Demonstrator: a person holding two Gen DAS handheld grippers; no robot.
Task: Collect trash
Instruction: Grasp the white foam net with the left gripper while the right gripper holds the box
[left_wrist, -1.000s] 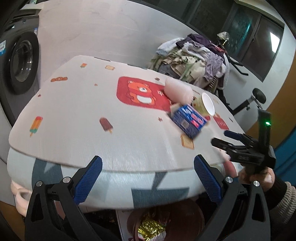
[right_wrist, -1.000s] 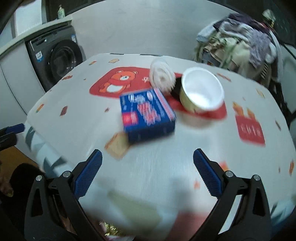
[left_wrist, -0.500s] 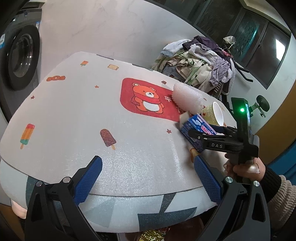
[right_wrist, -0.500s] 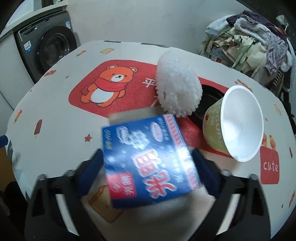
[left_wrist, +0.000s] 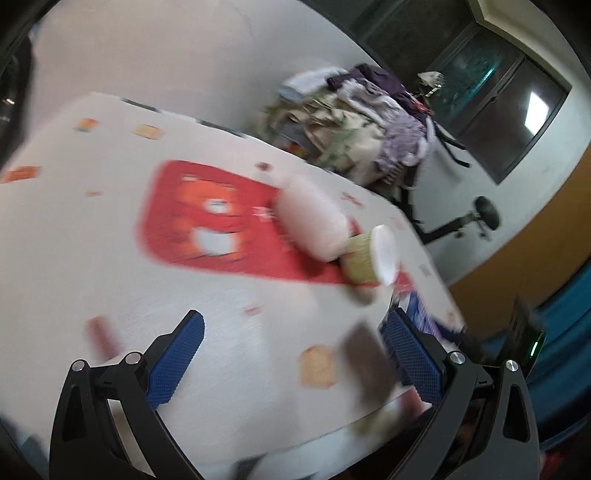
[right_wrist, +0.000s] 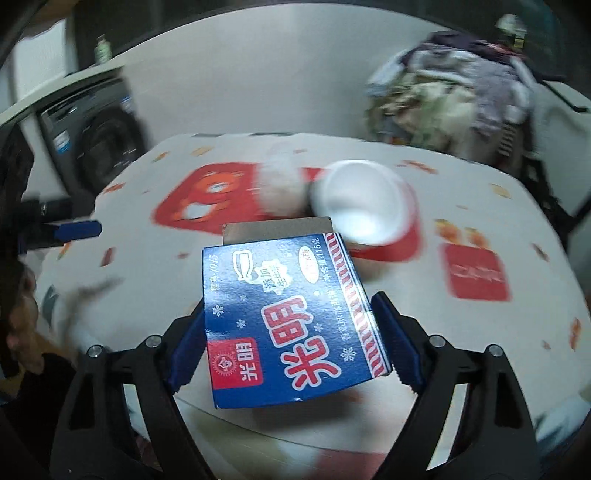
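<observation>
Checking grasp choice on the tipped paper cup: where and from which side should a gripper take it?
Take the paper cup across its yellow side wall, from above. It lies on its side, wall exposed, with the white foam net against its base end.

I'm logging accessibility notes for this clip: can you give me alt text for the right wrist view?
The right gripper clamps a blue carton with red-and-white lettering above the table. Behind it, blurred, a white-lined paper cup lies tipped on a bear-print cloth, with a washing machine and a clothes pile beyond.
</observation>
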